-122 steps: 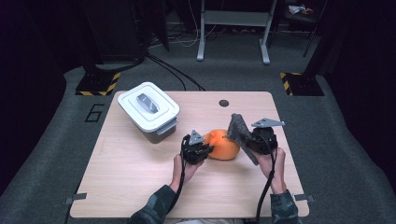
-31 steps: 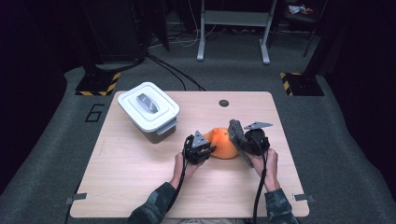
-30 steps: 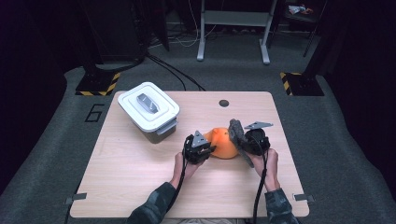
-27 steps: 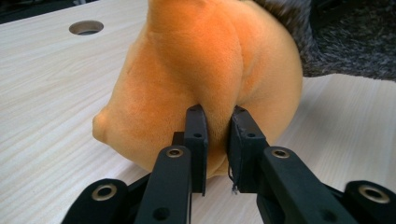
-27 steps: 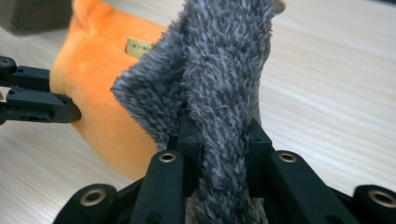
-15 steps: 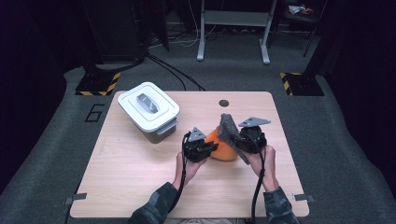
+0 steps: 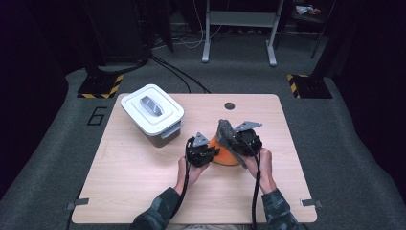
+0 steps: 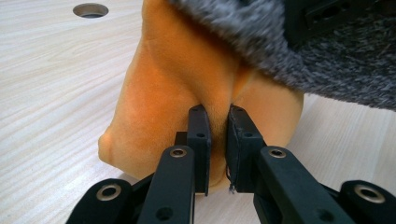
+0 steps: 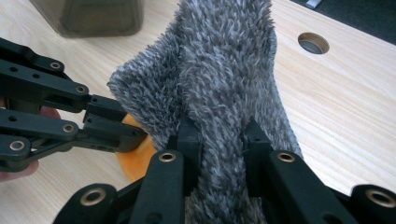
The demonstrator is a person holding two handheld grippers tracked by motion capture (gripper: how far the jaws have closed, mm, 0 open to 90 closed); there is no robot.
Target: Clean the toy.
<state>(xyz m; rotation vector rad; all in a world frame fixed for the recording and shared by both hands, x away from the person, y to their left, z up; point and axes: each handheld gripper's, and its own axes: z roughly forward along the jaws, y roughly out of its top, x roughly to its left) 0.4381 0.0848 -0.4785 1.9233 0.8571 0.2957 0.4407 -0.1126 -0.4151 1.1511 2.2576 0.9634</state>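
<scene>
Since four seconds back: right claw (image 7: 229, 136) carried inward over orange cloth (image 7: 225, 155), grey fuzzy cloth (image 7: 223, 130) now overlapping it; left claw (image 7: 207, 152) barely shifted. Orange cloth bunched on desk (image 7: 143, 187), near middle, just right of lidded grey box (image 7: 152, 113). Left claw pinched shut on a fold of orange cloth (image 8: 187, 88), pads nearly meeting across thin fabric. Right claw clamped on grey fuzzy cloth (image 9: 224, 79), pile bulging between jaws, free end standing up. Both cloths judged light, soft, limp: sag and drape when lifted, no breakage risk; short nap of orange one likely slicker than grey shag. Best hold probably at an edge or raised fold, deep in the pads, as now. Painted "6" (image 7: 97, 116) legible on floor left of box; no brand or label readable on cloths or box.
</scene>
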